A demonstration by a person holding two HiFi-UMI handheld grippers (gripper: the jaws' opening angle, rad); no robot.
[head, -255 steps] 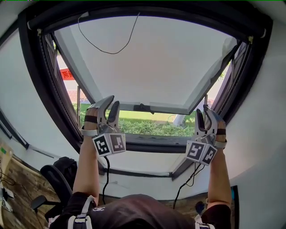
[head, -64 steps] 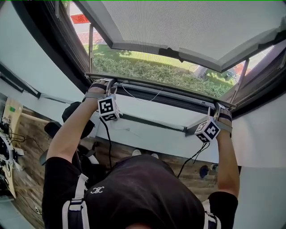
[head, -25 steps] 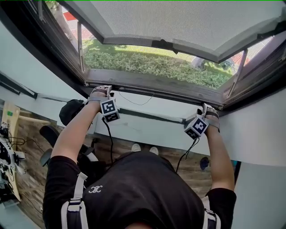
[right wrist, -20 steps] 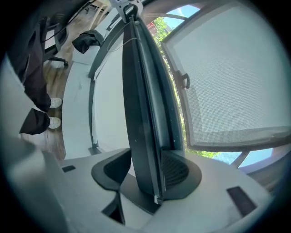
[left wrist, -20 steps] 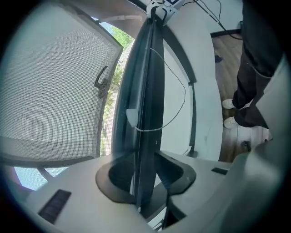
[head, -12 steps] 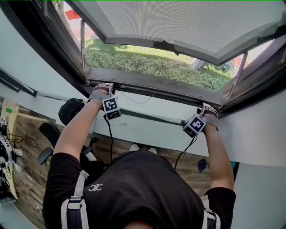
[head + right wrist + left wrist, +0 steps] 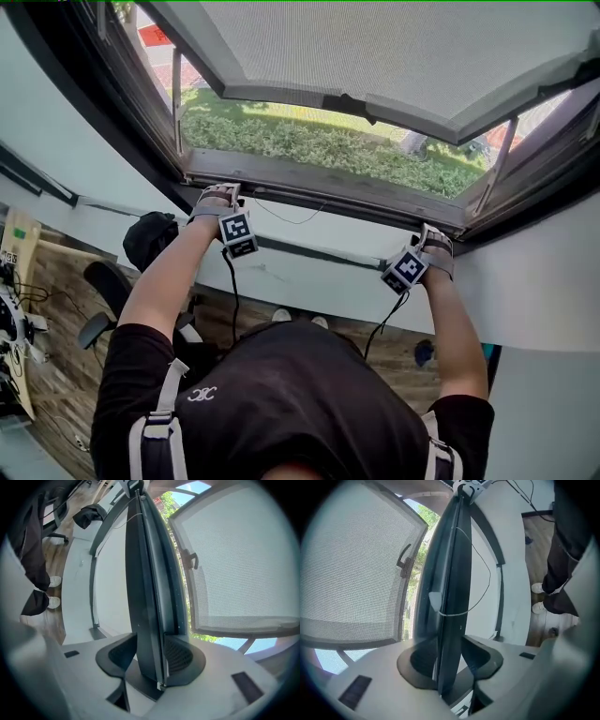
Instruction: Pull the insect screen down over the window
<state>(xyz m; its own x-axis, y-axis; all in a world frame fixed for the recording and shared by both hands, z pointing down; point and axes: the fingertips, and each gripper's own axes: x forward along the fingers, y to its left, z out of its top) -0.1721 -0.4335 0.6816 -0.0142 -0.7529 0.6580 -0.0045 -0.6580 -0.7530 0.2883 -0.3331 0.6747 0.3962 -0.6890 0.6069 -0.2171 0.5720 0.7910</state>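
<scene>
The insect screen's dark pull bar (image 7: pixel 319 190) lies along the window's bottom sill, and the mesh (image 7: pixel 394 37) stretches up from it over the opening. My left gripper (image 7: pixel 217 193) is at the bar's left end. In the left gripper view the bar (image 7: pixel 450 573) runs between the jaws of the left gripper (image 7: pixel 449 658). These jaws are opening, and a gap shows beside the inner pad. My right gripper (image 7: pixel 429 236) holds the bar's right end. There the bar (image 7: pixel 147 573) is pinched by the right gripper (image 7: pixel 152 656). A thin pull cord (image 7: pixel 286 217) hangs from the bar.
Beyond the mesh the window sash (image 7: pixel 281 89) is tilted outward, with a hedge (image 7: pixel 319 145) below it. A dark rail (image 7: pixel 309 251) crosses the white wall under the sill. A black bag (image 7: pixel 150 239) and an office chair (image 7: pixel 101 291) stand on the wooden floor at the left.
The bar has come down from the top of the window to the sill with both grippers on it. Over the last second both hands sank slightly lower.
</scene>
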